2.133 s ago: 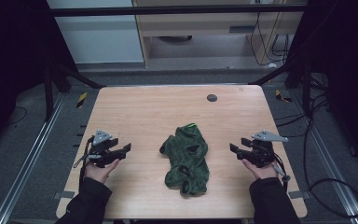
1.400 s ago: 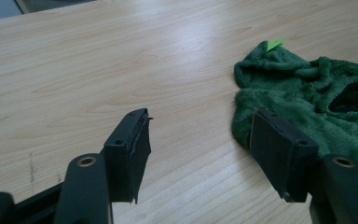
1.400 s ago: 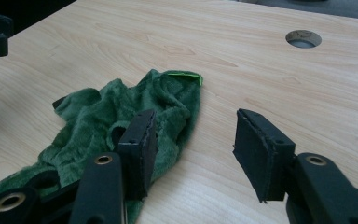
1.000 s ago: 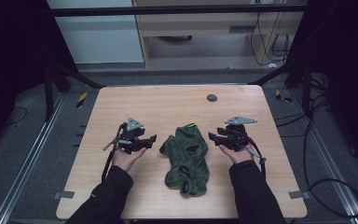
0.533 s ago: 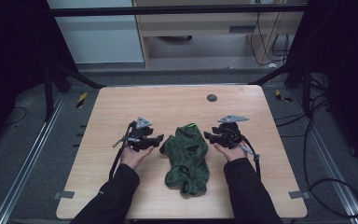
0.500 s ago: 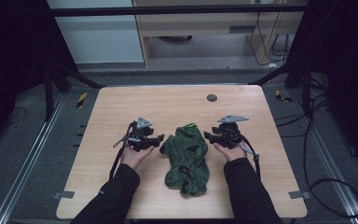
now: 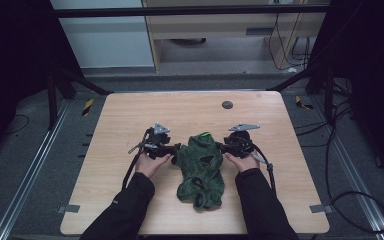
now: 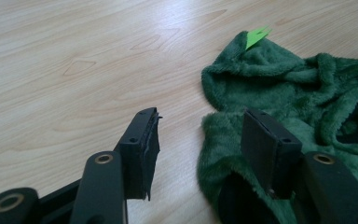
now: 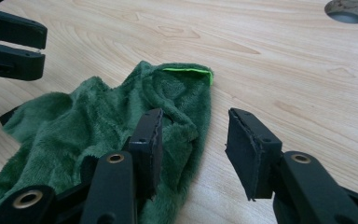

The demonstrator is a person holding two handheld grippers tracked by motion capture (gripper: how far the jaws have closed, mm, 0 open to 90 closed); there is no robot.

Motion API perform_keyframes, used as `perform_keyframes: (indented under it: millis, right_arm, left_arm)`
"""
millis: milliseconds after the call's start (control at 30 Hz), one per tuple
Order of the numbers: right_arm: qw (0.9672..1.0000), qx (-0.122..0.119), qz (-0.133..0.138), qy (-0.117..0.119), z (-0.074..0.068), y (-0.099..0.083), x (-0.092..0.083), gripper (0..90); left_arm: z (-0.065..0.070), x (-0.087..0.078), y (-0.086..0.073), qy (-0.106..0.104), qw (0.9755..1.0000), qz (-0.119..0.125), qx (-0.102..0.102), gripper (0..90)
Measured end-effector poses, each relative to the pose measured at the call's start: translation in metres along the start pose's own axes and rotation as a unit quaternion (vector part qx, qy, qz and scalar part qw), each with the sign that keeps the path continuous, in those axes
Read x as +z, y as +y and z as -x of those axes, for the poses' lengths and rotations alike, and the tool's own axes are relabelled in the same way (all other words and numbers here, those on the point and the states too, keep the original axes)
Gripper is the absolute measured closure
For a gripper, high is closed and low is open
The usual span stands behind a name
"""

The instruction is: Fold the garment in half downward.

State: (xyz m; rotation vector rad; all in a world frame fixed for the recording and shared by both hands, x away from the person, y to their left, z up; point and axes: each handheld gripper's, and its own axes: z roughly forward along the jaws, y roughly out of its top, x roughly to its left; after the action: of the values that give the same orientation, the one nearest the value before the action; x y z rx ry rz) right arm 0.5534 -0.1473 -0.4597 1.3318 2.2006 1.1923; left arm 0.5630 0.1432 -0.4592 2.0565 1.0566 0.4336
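A crumpled dark green fleece cloth (image 7: 200, 167) with a bright green tag (image 7: 206, 134) lies on the wooden table (image 7: 180, 110), near its front middle. My left gripper (image 7: 174, 148) sits at the cloth's left edge. Its jaws have just been closing a little but stay open. In the left gripper view the cloth's (image 8: 298, 88) edge lies between the left gripper's (image 8: 200, 128) jaws, untouched by the pads. My right gripper (image 7: 221, 146) is at the cloth's right edge, open. One jaw of the right gripper (image 9: 193, 128) rests over the fleece (image 9: 98, 116), the other over bare wood.
A round hole (image 7: 227, 105) sits in the tabletop behind the cloth, also seen in the right gripper view as the hole (image 9: 349, 9) at top right. Cables trail from both grippers toward the front edge. Dark frame posts stand at the table's back corners.
Both hands have moved inward from the table's sides to the cloth's left and right edges and lowered slightly. The cloth has not moved.
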Motion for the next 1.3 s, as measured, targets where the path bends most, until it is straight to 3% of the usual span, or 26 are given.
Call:
perform_keyframes:
  millis: [400, 567, 833, 1300]
  right_arm:
    - [0.9995, 0.001, -0.029, 0.008, -0.003, -0.003, 0.021, 56.3]
    - [0.9987, 0.001, -0.049, 0.012, -0.001, -0.007, 0.028, 58.1]
    - [0.998, 0.0, -0.06, 0.019, -0.001, -0.009, 0.031, 63.6]
    - [0.9964, 0.001, -0.083, 0.02, -0.002, -0.011, 0.037, 74.7]
  left_arm:
    - [0.007, 0.032, 0.0, -0.011, 0.9992, -0.036, 0.015, 46.7]
    - [0.005, 0.04, -0.004, -0.02, 0.9987, -0.047, 0.005, 50.2]
    - [0.005, 0.044, -0.006, -0.035, 0.9976, -0.059, -0.006, 58.9]
    - [0.013, 0.043, -0.002, -0.033, 0.9962, -0.081, -0.002, 78.3]
